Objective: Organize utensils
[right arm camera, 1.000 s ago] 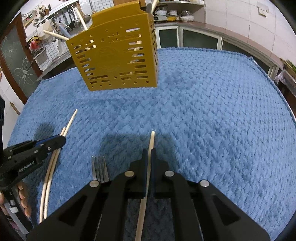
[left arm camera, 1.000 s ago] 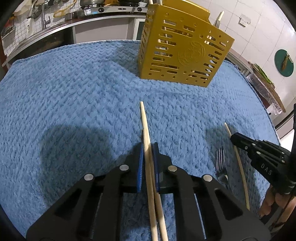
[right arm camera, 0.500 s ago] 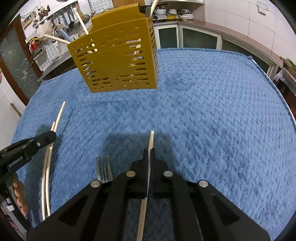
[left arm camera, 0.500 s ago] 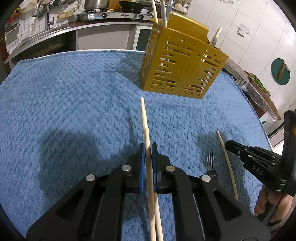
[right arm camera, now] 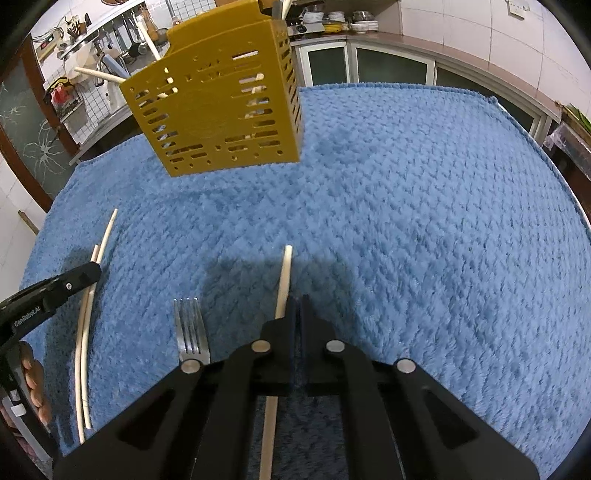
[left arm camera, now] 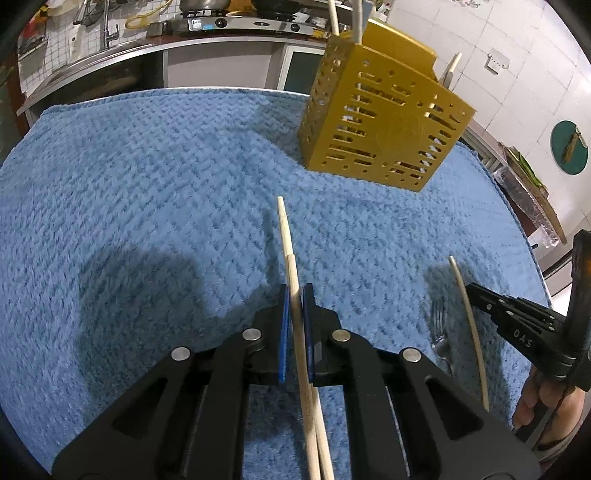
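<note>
A yellow slotted utensil holder [left arm camera: 384,122] stands on the blue towel [left arm camera: 147,184] with chopsticks sticking out of it; it also shows in the right wrist view [right arm camera: 221,107]. My left gripper [left arm camera: 294,295] is shut on two pale chopsticks [left arm camera: 288,243] that point toward the holder. My right gripper [right arm camera: 295,302] looks shut, and a single chopstick [right arm camera: 283,284] runs under its left finger; whether it is gripped is unclear. A metal fork [right arm camera: 190,328] lies left of the right gripper. In the right wrist view the left gripper [right arm camera: 85,275] and its chopsticks [right arm camera: 86,314] show at the left.
A kitchen counter with a sink and stove [left arm camera: 221,22] runs behind the table. Cabinets and a tiled wall [right arm camera: 406,62] stand beyond the towel's far edge. The towel's right edge [left arm camera: 532,236] is near the right gripper [left arm camera: 517,325].
Both grippers have lifted and drawn back a little, so the holder looks farther away. In the right wrist view the chopstick now sits left of the closed fingers instead of between them.
</note>
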`<state>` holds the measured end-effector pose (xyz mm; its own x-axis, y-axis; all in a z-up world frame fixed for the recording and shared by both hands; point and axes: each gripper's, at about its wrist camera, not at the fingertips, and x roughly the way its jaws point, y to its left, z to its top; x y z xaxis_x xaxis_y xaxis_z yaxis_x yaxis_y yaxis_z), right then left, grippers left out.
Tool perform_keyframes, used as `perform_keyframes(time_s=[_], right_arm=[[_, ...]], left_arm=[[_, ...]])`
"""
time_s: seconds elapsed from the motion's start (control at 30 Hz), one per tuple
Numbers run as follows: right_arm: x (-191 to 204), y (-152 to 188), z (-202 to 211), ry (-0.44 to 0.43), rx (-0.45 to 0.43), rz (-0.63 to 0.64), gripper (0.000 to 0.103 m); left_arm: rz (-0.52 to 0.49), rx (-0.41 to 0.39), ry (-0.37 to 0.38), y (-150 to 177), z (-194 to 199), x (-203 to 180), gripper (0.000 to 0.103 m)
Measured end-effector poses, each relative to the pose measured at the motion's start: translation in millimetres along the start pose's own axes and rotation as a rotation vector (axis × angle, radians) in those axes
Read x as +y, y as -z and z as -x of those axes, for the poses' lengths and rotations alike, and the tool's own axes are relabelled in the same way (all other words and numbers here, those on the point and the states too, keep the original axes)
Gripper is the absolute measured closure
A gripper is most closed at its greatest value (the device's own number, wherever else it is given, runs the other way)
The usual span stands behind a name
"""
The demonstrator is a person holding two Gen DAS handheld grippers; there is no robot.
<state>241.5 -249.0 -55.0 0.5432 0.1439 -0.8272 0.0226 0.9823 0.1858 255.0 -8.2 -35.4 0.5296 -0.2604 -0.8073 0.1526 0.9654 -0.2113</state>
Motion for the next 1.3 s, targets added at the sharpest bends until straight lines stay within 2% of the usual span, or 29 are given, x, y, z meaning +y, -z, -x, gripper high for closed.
perform_keyframes(time_s=[0.17, 0.43, 0.7, 0.83, 1.07, 1.3], right_arm=[[0, 0, 0, 0.0, 0.002, 0.003, 0.101], [1, -1, -1, 0.005, 0.005, 0.007, 0.101], [2, -1, -2, 0.01, 0.013, 0.008, 0.101], [5, -4, -4, 0.024, 0.034, 0.017, 0.101], [9, -14, -8, 0.048, 0.088, 0.029, 0.101], [8, -10, -2, 0.047, 0.049, 0.026, 0.102]], left_arm=[[-0.022, 0.013, -0.038, 1, 0, 5, 0.096], [-0.008, 0.027, -0.04, 4, 2, 16, 0.096], [-0.006, 0.038, -0.043, 1, -5, 10, 0.096], [0.013, 0.069, -0.021, -4, -13, 7, 0.095], [0.008, 0.058, -0.022, -3, -12, 5, 0.096], [0.037, 0.023, 0.001, -3, 5, 16, 0.097]])
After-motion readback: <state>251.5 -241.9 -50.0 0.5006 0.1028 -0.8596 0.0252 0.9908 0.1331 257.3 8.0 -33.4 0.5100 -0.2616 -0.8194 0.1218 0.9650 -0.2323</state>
